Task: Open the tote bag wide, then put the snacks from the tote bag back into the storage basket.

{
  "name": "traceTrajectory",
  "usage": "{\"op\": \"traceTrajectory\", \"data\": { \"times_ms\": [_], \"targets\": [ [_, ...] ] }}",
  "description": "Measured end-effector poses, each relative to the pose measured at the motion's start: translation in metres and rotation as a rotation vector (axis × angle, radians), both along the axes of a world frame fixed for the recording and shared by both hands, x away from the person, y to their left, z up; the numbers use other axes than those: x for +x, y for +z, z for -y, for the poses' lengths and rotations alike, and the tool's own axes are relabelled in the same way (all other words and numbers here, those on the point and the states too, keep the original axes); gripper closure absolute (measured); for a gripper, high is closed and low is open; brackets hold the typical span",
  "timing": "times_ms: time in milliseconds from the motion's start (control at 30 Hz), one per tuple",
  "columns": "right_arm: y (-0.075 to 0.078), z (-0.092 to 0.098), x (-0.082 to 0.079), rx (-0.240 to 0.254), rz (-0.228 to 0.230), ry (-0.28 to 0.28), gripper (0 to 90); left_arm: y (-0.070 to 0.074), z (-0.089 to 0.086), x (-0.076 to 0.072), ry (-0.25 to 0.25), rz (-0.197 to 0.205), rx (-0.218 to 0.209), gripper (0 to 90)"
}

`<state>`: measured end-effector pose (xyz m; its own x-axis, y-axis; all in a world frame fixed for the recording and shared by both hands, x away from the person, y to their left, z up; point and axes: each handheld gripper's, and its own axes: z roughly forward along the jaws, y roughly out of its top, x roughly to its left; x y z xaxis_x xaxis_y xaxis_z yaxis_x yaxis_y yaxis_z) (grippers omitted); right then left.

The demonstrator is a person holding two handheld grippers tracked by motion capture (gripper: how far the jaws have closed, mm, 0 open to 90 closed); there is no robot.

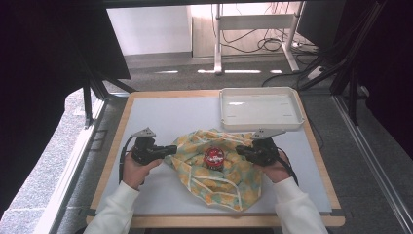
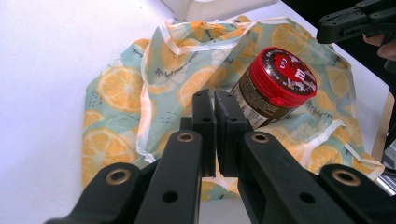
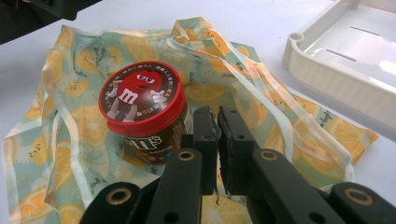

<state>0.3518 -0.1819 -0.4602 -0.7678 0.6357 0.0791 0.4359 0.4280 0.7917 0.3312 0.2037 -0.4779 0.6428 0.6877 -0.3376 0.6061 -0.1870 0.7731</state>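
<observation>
jar [image 1: 214, 157] stood upright mid-cloth [image 1: 229, 187], between my claws | left gripper [image 1: 171, 149] and right gripper [image 1: 239, 151] faced it — jaws nearly pressed together, pinching nothing | right sat nearer

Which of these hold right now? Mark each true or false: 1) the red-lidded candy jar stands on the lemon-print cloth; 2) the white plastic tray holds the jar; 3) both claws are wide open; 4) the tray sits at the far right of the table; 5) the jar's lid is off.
1) True: the red-lidded brown candy jar stands on the lemon-print fabric cloth.
2) False: the white rectangular plastic tray holds nothing; the jar is on the cloth.
3) False: the left claw and the right claw are both nearly shut, with only a thin gap.
4) True.
5) False: the red lid is on.
</observation>
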Motion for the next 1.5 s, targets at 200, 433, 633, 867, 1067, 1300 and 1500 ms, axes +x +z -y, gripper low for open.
{"op": "traceTrajectory", "data": {
  "times_ms": [200,433,633,867,1067,1300,1500],
  "targets": [
    [0.002,0.002,0.000,0.023,0.009,0.012,66.6,0.005,-0.002,-0.002,0.034,0.049,0.002,59.5],
    [0.007,0.001,-0.004,0.041,0.034,-0.006,41.9,0.010,-0.003,-0.003,0.057,0.070,0.011,30.9],
    [0.007,-0.008,-0.007,0.019,0.016,0.014,33.8,0.007,-0.003,-0.001,0.058,0.062,0.023,28.9],
    [0.004,-0.028,-0.012,-0.022,-0.010,0.065,25.8,0.002,0.000,0.003,0.050,0.031,0.046,29.0],
    [0.000,-0.047,-0.012,-0.060,-0.026,0.087,20.4,0.000,0.001,0.003,0.044,0.024,0.048,28.6],
    [-0.007,-0.070,-0.007,-0.111,-0.022,0.088,14.0,-0.001,0.001,0.004,0.044,0.016,0.047,28.5],
    [-0.014,-0.081,-0.002,-0.137,-0.034,0.063,9.6,-0.002,0.001,0.005,0.048,0.012,0.051,28.4]
  ]
}}
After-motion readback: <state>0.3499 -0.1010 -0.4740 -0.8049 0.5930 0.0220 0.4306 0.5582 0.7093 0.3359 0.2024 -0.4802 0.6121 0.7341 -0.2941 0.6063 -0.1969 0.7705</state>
